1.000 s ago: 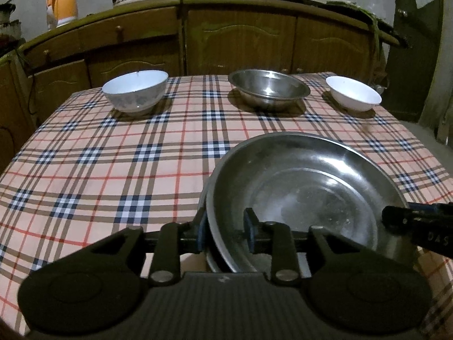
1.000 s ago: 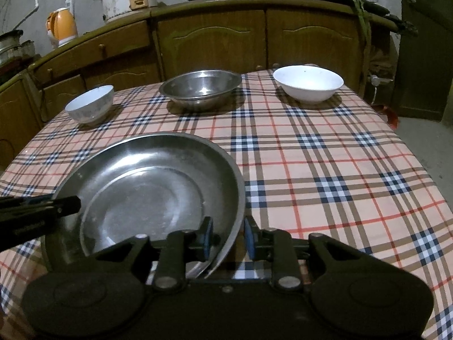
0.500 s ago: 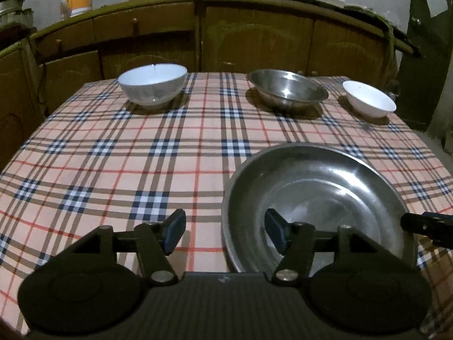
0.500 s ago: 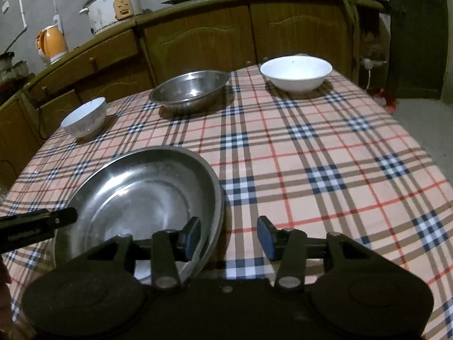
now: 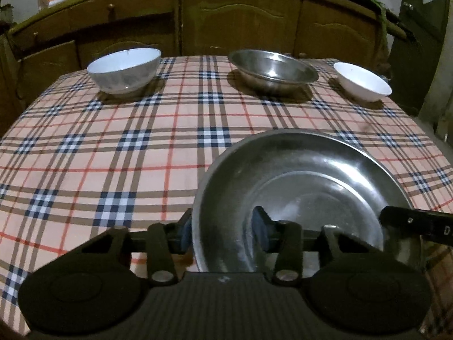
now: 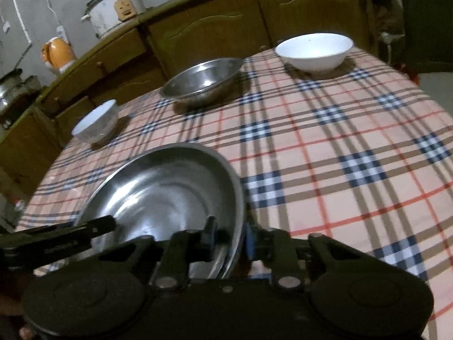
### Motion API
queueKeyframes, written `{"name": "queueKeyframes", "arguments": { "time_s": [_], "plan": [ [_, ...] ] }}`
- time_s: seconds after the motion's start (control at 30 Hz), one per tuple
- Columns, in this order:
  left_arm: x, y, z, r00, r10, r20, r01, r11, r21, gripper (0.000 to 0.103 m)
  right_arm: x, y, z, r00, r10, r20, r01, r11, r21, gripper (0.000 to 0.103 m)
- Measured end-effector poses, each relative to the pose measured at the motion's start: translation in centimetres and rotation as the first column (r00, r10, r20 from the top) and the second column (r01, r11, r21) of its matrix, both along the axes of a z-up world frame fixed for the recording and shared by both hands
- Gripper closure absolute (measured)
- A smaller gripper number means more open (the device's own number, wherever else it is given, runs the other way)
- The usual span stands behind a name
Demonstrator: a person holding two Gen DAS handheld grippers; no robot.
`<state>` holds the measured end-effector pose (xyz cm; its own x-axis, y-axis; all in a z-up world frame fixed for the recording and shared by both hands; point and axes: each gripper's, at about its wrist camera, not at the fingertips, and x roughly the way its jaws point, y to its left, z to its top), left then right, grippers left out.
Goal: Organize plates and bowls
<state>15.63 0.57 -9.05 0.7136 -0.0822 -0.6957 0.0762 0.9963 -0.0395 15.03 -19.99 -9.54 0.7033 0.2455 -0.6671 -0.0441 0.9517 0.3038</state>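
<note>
Plaid tablecloth, peach ground with navy, brown and red checks, covered the table across the centre and lower part of both views. Wooden cabinets with arched door panels ran along the upper part of the frame behind it, with a dark door at the upper right of the left wrist view. On the counter at the upper left of the right wrist view stood a white rice cooker and an orange kettle.
</note>
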Motion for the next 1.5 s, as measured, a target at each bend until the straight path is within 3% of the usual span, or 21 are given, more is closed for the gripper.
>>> {"name": "queueKeyframes", "arguments": {
  "time_s": [0.13, 0.23, 0.87, 1.17, 1.5],
  "plan": [
    [0.1, 0.2, 0.5, 0.999, 0.012, -0.03, -0.012, 0.999, -0.032, 0.068, -0.3, -0.2, 0.3, 1.0, -0.02, 0.001, 0.02, 1.0, -0.008, 0.079],
    [-0.3, -0.7, 1.5, 1.0, -0.003, -0.004, 0.003, 1.0, -0.016, 0.068, -0.8, -0.7, 1.3, 0.999, -0.031, 0.028, 0.032, 0.999, -0.019, 0.079],
    [-3.6, -4.9, 11.5, 0.991, -0.042, 0.124, 0.043, 0.999, -0.003, 0.068, -5.0, -3.8, 12.5, 0.979, -0.075, 0.188, 0.089, 0.994, -0.067, 0.078],
    [-4.9, -2.8, 13.8, 0.991, -0.009, 0.135, 0.005, 1.0, 0.031, 0.068, -5.9, -1.5, 14.6, 0.979, -0.02, 0.204, 0.034, 0.997, -0.065, 0.078],
    [-5.7, 1.3, 14.4, 0.986, 0.077, 0.148, -0.084, 0.995, 0.044, 0.068, -5.5, 3.5, 15.0, 0.975, 0.066, 0.211, -0.053, 0.996, -0.067, 0.078]
  ]
}}
